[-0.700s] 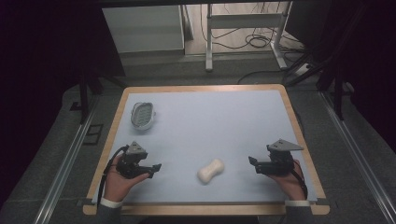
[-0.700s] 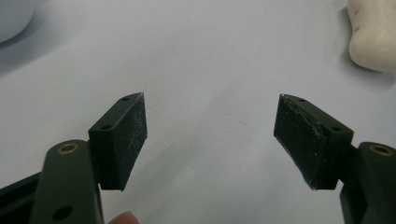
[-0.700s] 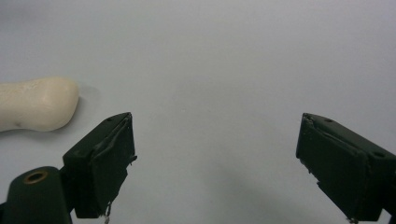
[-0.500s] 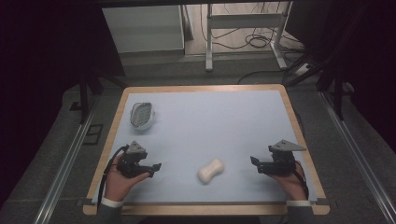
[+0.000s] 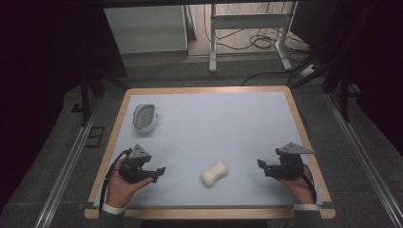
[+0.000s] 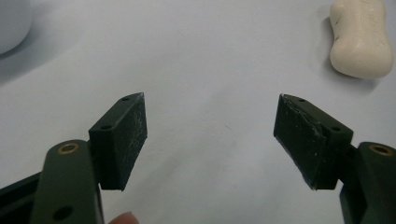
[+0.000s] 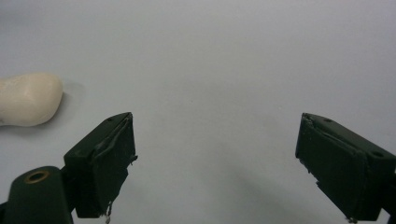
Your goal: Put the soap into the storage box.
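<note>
Soap bar [image 5: 214, 174]: one, cream, waisted like a peanut, flat on the pale blue mat near the front edge, between the two grippers and touching neither; at the upper right in the left gripper view [image 6: 360, 38], at the left edge in the right gripper view [image 7: 28, 99].
Writing on soap: faint embossing in the left gripper view, too blurred to read.
Left gripper [image 5: 153, 174]: one, held in the left hand [image 5: 121, 185] at the front left of the mat; jaws spread wide, nothing between the pads [image 6: 131, 135], bare mat beyond them.
Right gripper [image 5: 263, 167]: one, held in the right hand [image 5: 297, 183] at the front right; jaws spread wide and empty, pads [image 7: 109, 163] worn and frayed at the edges; grey three-cornered plate on top.
Front edge: wooden rim of the table [image 5: 209, 212] just beyond both wrists.
Open room: bare mat on either side of the soap up to each gripper; wide bare stretch across the middle and the far right of the mat.
Soap dish [image 5: 144, 117]: one, pale, oval, ridged inside, at the far left of the mat, well apart from the soap and near the left rim.
Far edge: wooden rim running the whole width, grey floor behind.
Beyond the table: metal frame legs [image 5: 247, 32] and loose cables [image 5: 259, 43] on the floor.
Brands, labels: none legible.
</note>
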The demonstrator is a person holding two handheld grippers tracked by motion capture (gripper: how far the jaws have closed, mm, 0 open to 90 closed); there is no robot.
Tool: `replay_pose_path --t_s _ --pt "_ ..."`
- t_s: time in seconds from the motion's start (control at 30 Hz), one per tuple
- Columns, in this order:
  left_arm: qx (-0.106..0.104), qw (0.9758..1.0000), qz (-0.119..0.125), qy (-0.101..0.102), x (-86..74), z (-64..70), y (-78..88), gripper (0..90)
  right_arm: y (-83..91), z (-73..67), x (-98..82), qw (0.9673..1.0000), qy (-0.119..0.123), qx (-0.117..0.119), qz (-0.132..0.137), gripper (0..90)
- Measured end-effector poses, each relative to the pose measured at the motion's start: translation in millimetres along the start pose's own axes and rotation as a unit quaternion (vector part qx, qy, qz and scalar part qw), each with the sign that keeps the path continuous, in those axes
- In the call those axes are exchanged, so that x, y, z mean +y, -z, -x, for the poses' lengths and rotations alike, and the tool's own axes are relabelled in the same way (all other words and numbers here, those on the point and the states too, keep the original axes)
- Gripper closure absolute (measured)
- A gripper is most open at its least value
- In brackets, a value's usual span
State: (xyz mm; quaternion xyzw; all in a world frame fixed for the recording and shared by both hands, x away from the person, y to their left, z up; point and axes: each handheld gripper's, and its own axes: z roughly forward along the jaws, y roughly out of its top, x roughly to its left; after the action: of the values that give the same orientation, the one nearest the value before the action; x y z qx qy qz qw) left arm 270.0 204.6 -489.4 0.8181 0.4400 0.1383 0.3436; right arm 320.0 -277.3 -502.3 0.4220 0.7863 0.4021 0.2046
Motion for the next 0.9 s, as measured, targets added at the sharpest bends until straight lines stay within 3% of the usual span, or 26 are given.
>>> replay_pose_path --t_s 0.17,0.4,0.6,0.9 --pt "-0.004 0.9999 -0.014 -0.006 2.4 4.1 -4.2 26.5 1.8 0.9 -1.8 0.9999 -0.009 0.005 -0.001 11.7" --pt "0.0 0.9996 -0.021 -0.017 18.1 15.3 5.2 27.2 8.5 1.8 -4.1 0.9998 -0.016 0.0 0.008 11.7" --pt "-0.02 0.9989 -0.024 -0.034 38.4 23.6 9.6 27.1 10.6 3.0 -4.6 0.9997 -0.018 -0.007 0.012 11.8" --pt "-0.033 0.9974 -0.039 -0.05 57.6 39.8 -0.3 26.9 12.6 2.6 -6.7 0.9998 -0.014 -0.004 0.015 11.8"
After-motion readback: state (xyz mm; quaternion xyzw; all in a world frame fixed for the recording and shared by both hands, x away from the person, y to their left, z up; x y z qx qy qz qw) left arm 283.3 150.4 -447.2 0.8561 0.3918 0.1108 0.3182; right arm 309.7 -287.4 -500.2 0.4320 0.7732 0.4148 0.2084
